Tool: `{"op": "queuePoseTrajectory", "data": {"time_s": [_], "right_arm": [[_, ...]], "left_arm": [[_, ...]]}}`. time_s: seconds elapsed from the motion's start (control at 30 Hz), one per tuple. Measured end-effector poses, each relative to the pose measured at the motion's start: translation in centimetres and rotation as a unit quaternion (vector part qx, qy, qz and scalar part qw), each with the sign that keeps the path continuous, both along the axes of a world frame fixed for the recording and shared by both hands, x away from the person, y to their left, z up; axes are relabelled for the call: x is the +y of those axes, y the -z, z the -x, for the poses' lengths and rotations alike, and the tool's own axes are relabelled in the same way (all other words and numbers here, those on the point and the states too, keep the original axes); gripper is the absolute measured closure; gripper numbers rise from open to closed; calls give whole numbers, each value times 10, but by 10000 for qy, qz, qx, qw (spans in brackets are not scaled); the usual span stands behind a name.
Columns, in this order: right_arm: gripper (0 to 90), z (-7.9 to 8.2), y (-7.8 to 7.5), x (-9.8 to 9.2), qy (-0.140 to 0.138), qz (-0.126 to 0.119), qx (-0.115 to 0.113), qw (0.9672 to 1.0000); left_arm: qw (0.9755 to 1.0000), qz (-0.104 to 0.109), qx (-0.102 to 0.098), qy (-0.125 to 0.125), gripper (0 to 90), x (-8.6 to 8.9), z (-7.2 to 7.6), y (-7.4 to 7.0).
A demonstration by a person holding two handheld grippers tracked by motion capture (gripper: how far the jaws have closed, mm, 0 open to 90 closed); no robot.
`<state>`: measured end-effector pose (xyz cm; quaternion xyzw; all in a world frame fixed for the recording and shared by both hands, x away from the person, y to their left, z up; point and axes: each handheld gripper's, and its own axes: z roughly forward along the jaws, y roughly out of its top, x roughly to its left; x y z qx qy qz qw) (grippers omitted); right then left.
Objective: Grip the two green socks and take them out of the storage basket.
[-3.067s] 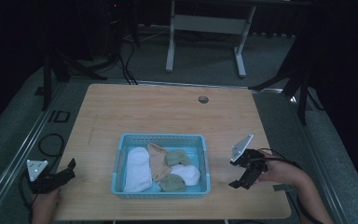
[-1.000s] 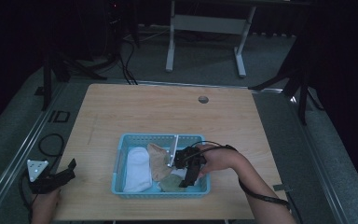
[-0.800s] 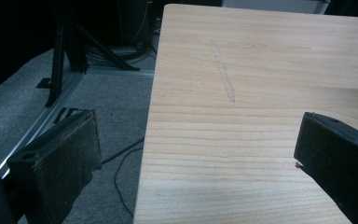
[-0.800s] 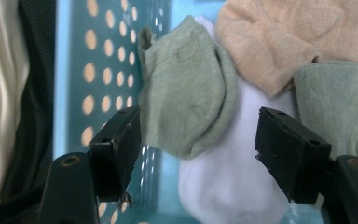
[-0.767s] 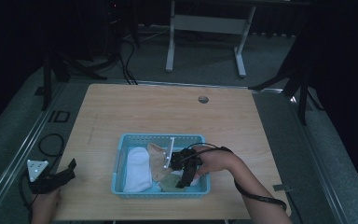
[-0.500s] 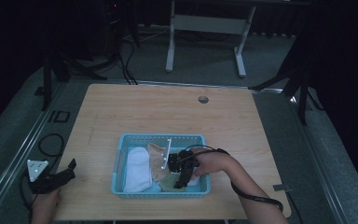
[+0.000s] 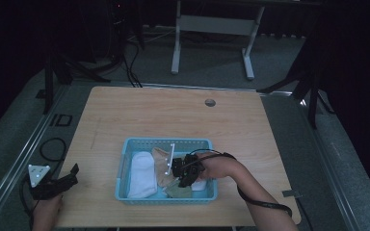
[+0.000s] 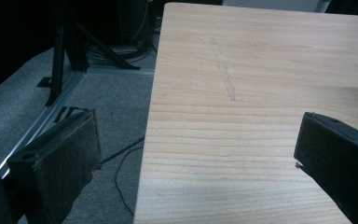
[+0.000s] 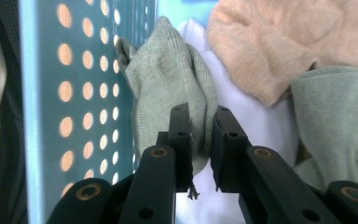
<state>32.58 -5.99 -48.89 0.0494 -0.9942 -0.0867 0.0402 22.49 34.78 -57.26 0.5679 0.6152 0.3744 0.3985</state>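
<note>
A blue perforated basket [image 7: 164, 141] near the table's front edge holds a white sock [image 7: 142, 174], a peach sock [image 7: 160, 161] and pale green socks [image 7: 177, 191]. My right gripper [image 7: 182, 179] reaches down into the basket from the right. In the right gripper view its jaws have just been closing, and my right gripper [image 9: 200, 116] now pinches a fold of a pale green sock [image 9: 168, 79] beside the basket wall [image 9: 88, 93]. A second green sock [image 9: 340, 112], the peach sock [image 9: 279, 46] and the white sock [image 9: 247, 102] lie around it. My left gripper [image 7: 70, 175] rests at the table's front left corner, open and empty [image 8: 200, 140].
The wooden table [image 8: 261, 84] has a round cable hole [image 7: 210, 102] at the back. Its left edge drops to grey carpet with a cable and a black stand [image 8: 70, 51]. A white desk frame [image 7: 212, 29] stands beyond the table.
The right gripper came from the table's right edge into the basket, slid a little left and closed on the green sock. The left gripper stayed put.
</note>
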Motion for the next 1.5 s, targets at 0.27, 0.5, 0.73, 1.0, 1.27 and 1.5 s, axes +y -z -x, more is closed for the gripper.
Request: {"op": "queuePoseTrajectory", "data": {"time_s": [0.27,0.5,0.73,1.0,1.27,1.5], "right_arm": [[809,0,-21,-5,25,-186,-90,9998],[808,-2,-47,-12,120,-307,-314,9990],[808,-4,-73,-25,246,-422,-493,9976],[809,-6,-101,-53,502,-584,-641,9950],[808,-8,-118,-94,822,-562,-769,9921],[808,-11,-110,-140,1183,-385,-665,9900]], "left_arm": [[10000,-2,1,-6,7,0,0,0],[10000,-1,-3,-14,7,0,0,0],[10000,2,2,-18,7,0,0,0],[10000,-2,6,-24,7,0,0,0],[10000,-2,17,-39,7,0,0,0],[10000,-4,22,-57,7,0,-1,0]]}}
